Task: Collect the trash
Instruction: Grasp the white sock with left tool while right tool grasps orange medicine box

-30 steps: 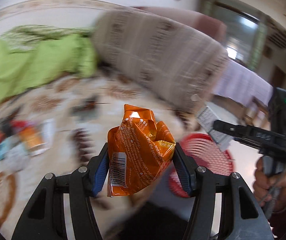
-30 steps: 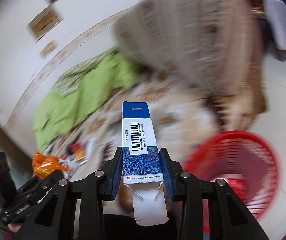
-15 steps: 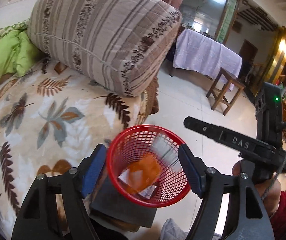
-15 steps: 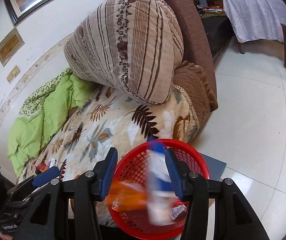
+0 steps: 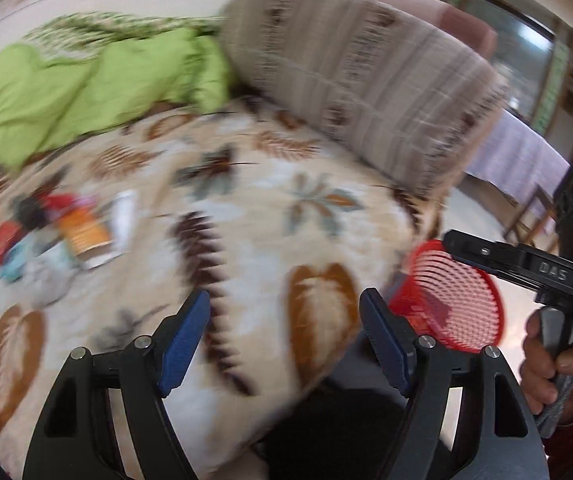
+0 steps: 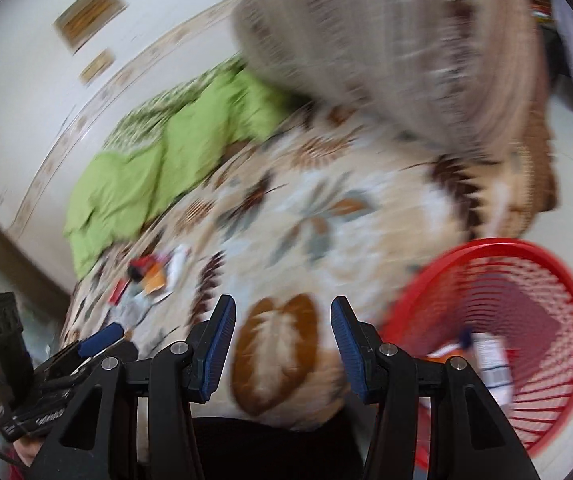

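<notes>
While both views are blurred, the left gripper (image 5: 284, 334) plainly stands spread wide with nothing between its blue pads, over the leaf-print blanket (image 5: 246, 216). Ahead and to its left lies a small heap of trash (image 5: 66, 232) on the blanket; to its right sits the red basket (image 5: 452, 300). The right gripper (image 6: 282, 340) is likewise released and bare, the basket (image 6: 498, 344) just to its right holding a box (image 6: 490, 360) and an orange scrap.

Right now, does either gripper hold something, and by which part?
Nothing is held. The left gripper and the right gripper are both open and empty.
</notes>
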